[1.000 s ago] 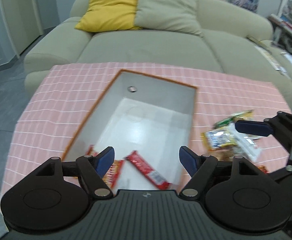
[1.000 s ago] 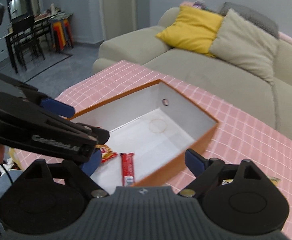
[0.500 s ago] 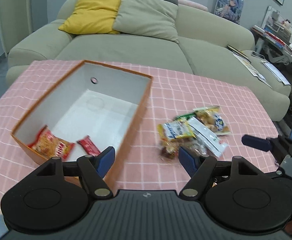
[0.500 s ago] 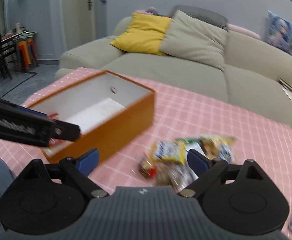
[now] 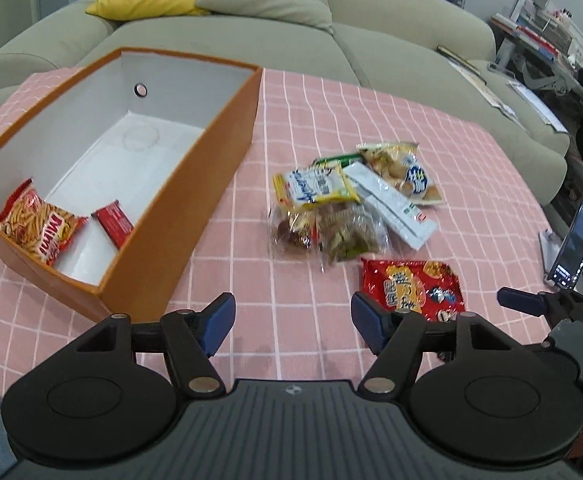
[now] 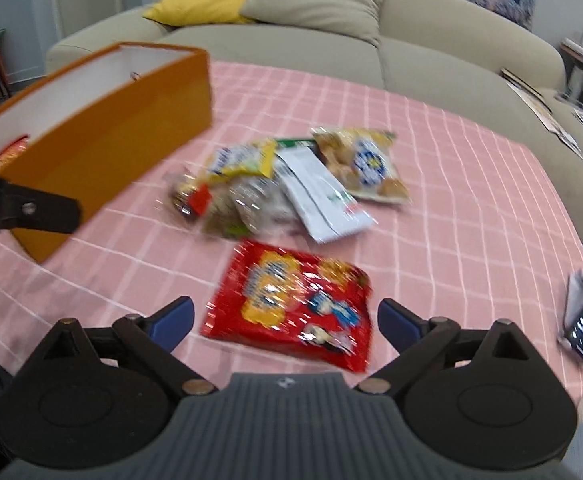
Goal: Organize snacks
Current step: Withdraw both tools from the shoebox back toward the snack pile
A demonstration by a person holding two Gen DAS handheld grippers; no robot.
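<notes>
The orange box [image 5: 195, 216] sits on the pink checked tabletop [image 5: 251, 340] with 2 snacks already inside, at its near end: a red-and-yellow stick-snack bag [image 5: 41, 226] and, just beside it, a small red bar [image 5: 113, 222]. The rest of the box floor is bare.

To the right of the box, well apart from its wall, lies the unsorted heap: a yellow packet [image 5: 315, 188] overlapping a clear bag of mixed sweets [image 5: 331, 228], a long white sachet [image 5: 391, 204] slanting across them, a biscuit bag [image 5: 403, 172] behind, and a green packet mostly hidden beneath. Nearer than the heap, and apart from it, a red snack bag [image 6: 291, 300] lies flat on its own.

The step in hand looks like the reach for the next snack. The right gripper [image 6: 285, 320] stands wide, its jaws having just been opening, empty, and lined up straddling the red bag; this view is motion-blurred. The left gripper [image 5: 293, 326] is also open and empty, its jaws having just been closing a little, over bare cloth between the box and the red bag.

Next, the right gripper probably needs to drop until its fingers flank the flat bag, pinch an edge or bunch the foil, then lift and carry it left over the box wall. A thin, slippery bag may slide away instead of rising.
</notes>
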